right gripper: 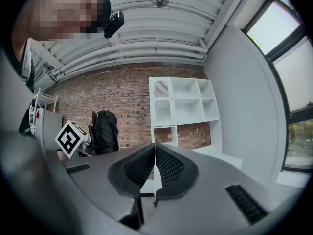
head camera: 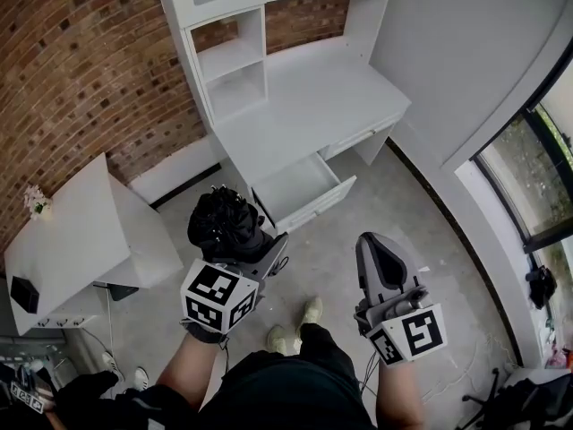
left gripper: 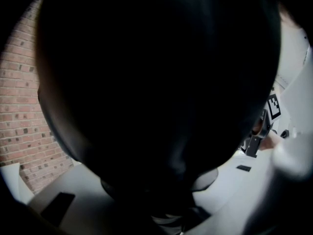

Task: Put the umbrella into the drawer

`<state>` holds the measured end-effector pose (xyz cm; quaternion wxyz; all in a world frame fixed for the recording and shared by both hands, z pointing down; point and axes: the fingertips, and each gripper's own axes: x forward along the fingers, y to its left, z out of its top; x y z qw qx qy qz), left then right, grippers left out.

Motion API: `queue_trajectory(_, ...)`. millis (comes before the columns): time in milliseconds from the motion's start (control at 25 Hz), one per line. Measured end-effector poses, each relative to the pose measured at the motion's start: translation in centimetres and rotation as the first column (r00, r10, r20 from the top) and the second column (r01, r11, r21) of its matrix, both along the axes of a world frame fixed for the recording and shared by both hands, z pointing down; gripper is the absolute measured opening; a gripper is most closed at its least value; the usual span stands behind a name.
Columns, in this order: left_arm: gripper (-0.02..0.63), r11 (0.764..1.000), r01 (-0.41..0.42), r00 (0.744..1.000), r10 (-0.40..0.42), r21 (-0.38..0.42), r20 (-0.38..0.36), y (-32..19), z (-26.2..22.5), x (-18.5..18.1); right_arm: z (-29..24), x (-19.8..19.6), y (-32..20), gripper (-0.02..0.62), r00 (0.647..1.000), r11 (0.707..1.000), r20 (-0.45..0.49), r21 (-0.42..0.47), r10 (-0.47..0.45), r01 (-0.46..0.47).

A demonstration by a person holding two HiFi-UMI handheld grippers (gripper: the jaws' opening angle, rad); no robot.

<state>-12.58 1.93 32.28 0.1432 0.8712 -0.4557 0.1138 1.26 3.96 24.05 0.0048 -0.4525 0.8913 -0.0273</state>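
umbrella [head camera: 222, 224]: blk | drawer [head camera: 315, 205]: wht | desk [head camera: 309, 106]: wht | wall [head camera: 81, 70]: red brick

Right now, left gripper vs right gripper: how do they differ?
The left gripper is closed on the black folded umbrella; the right gripper holds nothing. The left gripper's jaws stand apart around the umbrella; the right gripper's jaws meet. The umbrella blacks out most of the left gripper view; the right gripper view is clear to the white shelves. Shared: both point toward the desk with the open drawer.
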Motion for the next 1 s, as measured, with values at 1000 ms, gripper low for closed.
queue_trajectory(1000, 0.202, 0.994, 0.032, 0.99, -0.017, -0.103, 0.143, -21.8, 8.7, 3.7, 5.2, 0.3, -25.8, 0.005, 0.976, 0.978, 0.106, -0.071, -0.188, 0.196)
